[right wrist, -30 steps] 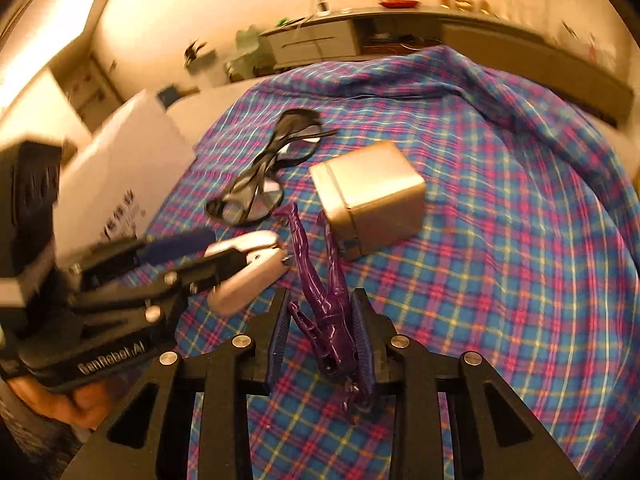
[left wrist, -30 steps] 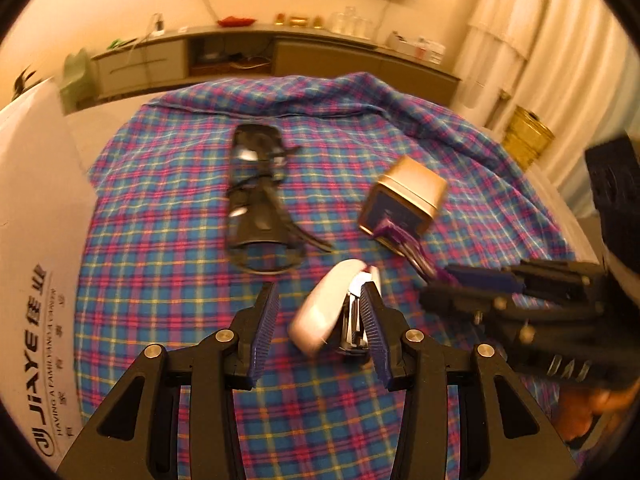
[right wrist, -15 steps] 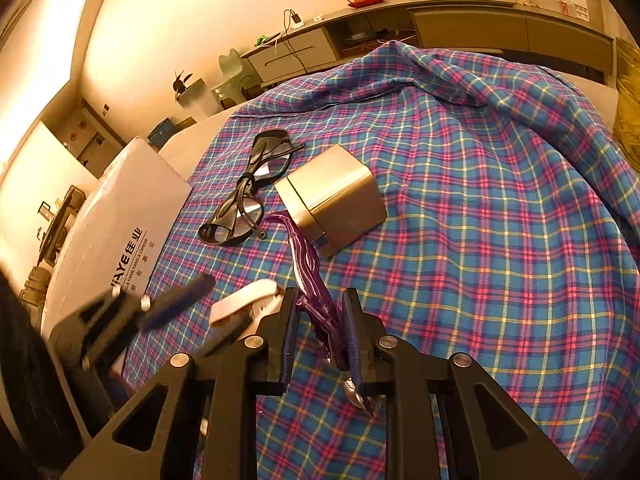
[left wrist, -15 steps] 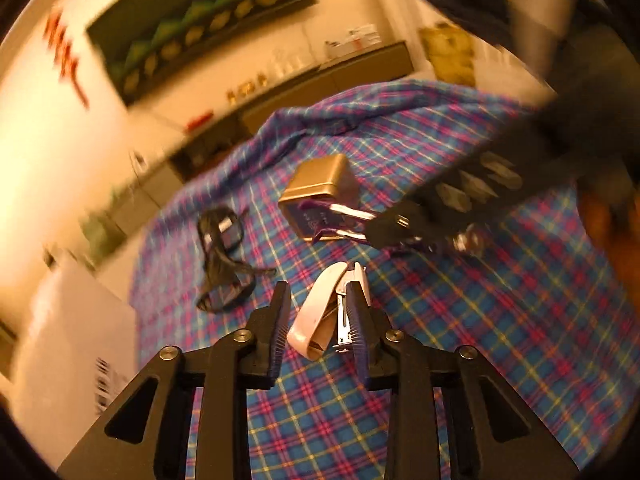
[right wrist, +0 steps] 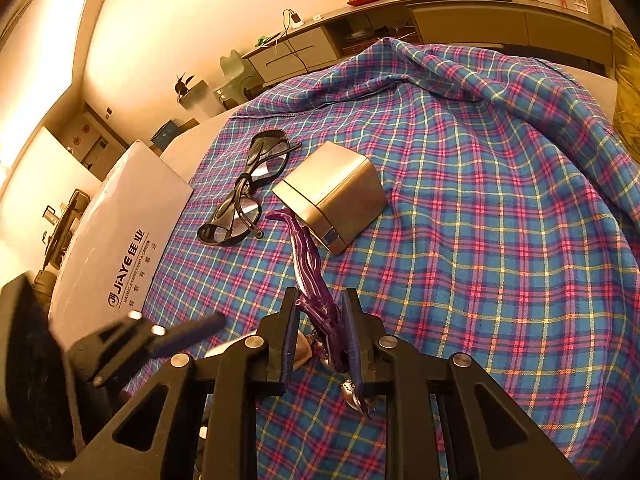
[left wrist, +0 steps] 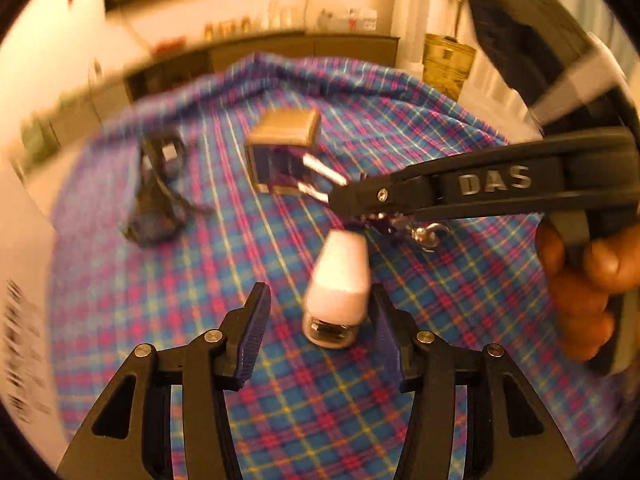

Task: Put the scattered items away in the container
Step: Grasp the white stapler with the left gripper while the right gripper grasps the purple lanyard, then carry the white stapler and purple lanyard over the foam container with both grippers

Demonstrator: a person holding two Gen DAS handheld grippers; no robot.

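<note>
My left gripper (left wrist: 320, 330) hangs low over the plaid cloth (left wrist: 400, 120), its jaws opening. A white stapler (left wrist: 338, 280) lies between them, close to the right pad, and neither pad presses on it. My right gripper (right wrist: 320, 314) is shut on a purple strap (right wrist: 306, 256) with a metal clasp (right wrist: 354, 394) at its near end. The strap's far tip reaches the mouth of a square metal tin (right wrist: 336, 190) lying on its side. In the left wrist view the right gripper (left wrist: 320, 180) stretches in from the right, held by a hand (left wrist: 580, 280), just in front of the tin (left wrist: 286, 130).
Black glasses (right wrist: 244, 200) lie left of the tin, blurred in the left wrist view (left wrist: 156, 192). A white cardboard box (right wrist: 120, 240) stands along the cloth's left side. A low cabinet (right wrist: 500, 20) runs along the far wall. Bare cloth spreads to the right.
The left jaws pinched in around the stapler, then spread wide again, and the left view swung and rolled. The right jaws went from loosely around the purple strap to shut on it.
</note>
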